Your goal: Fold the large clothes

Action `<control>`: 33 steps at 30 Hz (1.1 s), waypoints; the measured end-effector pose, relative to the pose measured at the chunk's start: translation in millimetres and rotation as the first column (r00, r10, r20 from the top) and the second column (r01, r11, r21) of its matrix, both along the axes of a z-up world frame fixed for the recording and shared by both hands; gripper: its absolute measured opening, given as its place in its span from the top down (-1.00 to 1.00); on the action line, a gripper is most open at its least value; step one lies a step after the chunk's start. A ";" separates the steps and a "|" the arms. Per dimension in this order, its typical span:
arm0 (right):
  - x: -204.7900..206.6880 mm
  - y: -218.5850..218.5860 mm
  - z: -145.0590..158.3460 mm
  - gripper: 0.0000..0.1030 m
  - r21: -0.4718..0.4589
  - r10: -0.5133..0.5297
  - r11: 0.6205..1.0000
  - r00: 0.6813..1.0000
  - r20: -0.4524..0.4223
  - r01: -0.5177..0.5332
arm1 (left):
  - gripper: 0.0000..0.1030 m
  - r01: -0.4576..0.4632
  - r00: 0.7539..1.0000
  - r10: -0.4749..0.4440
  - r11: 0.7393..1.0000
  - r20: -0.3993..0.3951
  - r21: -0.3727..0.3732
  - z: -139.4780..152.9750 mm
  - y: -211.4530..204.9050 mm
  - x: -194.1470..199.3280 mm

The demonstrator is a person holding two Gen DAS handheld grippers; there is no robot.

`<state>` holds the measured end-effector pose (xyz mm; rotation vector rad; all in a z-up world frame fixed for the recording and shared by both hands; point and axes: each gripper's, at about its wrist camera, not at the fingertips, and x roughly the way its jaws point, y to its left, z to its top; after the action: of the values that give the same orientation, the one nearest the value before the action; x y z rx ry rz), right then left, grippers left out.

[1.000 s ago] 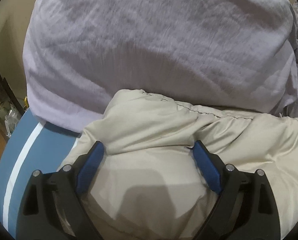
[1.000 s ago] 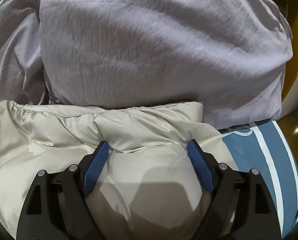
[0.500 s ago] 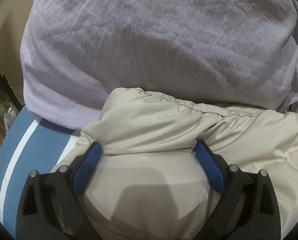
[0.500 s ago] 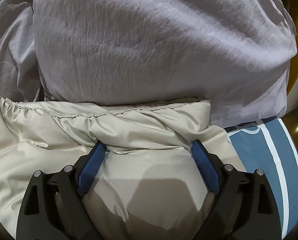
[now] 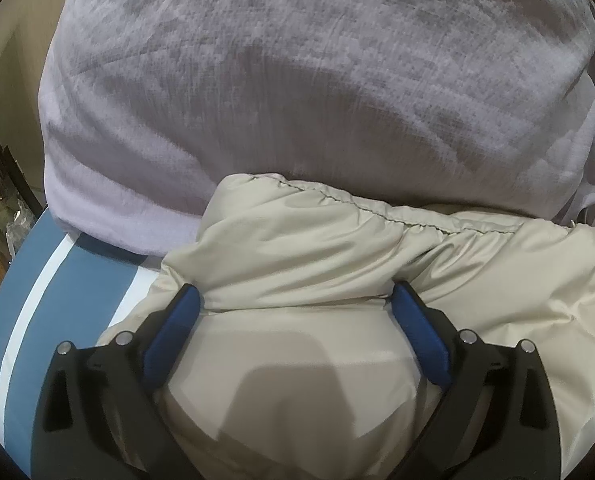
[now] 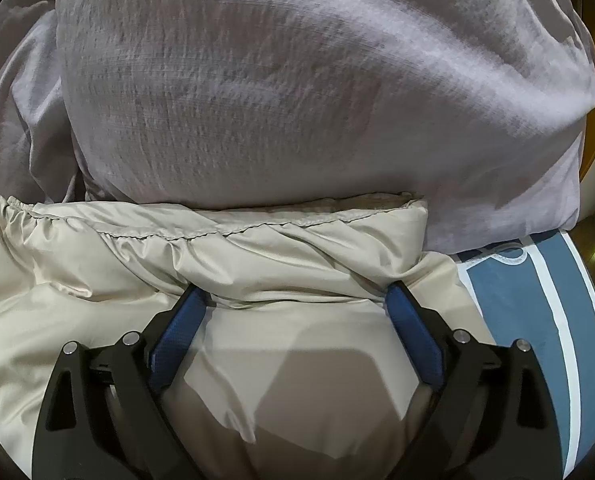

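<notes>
A beige padded jacket (image 5: 337,248) lies on a blue bed sheet with white stripes (image 5: 53,280). Its gathered, stitched hem edge butts against a large lilac pillow (image 5: 297,80). My left gripper (image 5: 295,300) is open, its blue pads resting on the jacket near its left corner, with a fold of fabric bulging between them. In the right wrist view the same jacket (image 6: 257,248) fills the lower half. My right gripper (image 6: 295,300) is open, its pads pressed on the jacket near its right corner.
A lilac pillow (image 6: 297,80) and crumpled lilac bedding (image 6: 21,120) stand behind the jacket. The blue striped sheet (image 6: 537,320) shows at the right, with a wooden floor beyond the bed edge. Dark shelving stands at the far left in the left wrist view.
Both grippers have moved forward a little with the jacket's hem, pushing it closer against the pillow. Both jaws stay wide open.
</notes>
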<state>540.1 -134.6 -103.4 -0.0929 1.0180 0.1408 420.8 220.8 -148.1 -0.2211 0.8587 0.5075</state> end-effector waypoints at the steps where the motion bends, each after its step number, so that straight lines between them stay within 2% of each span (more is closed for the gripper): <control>1: 1.1 -1.4 1.2 -0.82 -0.001 -0.003 1.000 1.000 -0.012 0.003 | -0.88 -0.002 1.000 0.001 1.000 -0.012 -0.008 1.1 0.9 2.2; 5: -8.9 -14.3 23.4 -0.81 0.012 -0.041 0.999 0.999 -0.036 0.041 | -0.86 0.001 1.000 -0.003 0.998 -0.020 -0.063 18.7 3.8 -11.7; 8: -25.5 -34.9 41.8 -0.81 0.045 -0.081 0.996 0.996 -0.028 0.082 | -0.86 0.006 1.000 -0.005 0.998 0.009 -0.068 38.9 4.7 -37.9; 13: -51.0 -82.9 57.3 -0.81 0.111 -0.191 0.974 0.979 -0.071 0.198 | -0.86 -0.021 0.999 0.025 0.994 0.040 -0.105 57.3 14.4 -83.3; 18: -70.5 -122.7 41.9 -0.81 0.202 -0.272 0.929 0.941 -0.201 0.311 | -0.86 -0.036 0.999 0.041 0.990 0.035 -0.136 56.2 19.3 -126.5; 24: -94.1 -141.3 16.4 -0.81 0.276 -0.282 0.886 0.906 -0.315 0.372 | -0.86 -0.073 0.997 0.078 0.972 0.014 -0.224 59.6 17.3 -172.6; 31: -97.5 -141.7 4.0 -0.80 0.336 -0.259 0.858 0.892 -0.371 0.388 | -0.86 -0.095 0.995 0.098 0.944 -0.008 -0.316 39.1 7.1 -183.1; 33: -97.8 -139.7 1.2 -0.66 0.360 -0.247 0.848 0.892 -0.379 0.388 | -0.86 -0.117 0.993 0.118 0.929 -0.019 -0.350 31.0 8.3 -179.1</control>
<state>442.3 -274.3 -102.2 0.5222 1.2903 0.0683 241.7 229.1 -117.1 -0.6043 0.9343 0.4617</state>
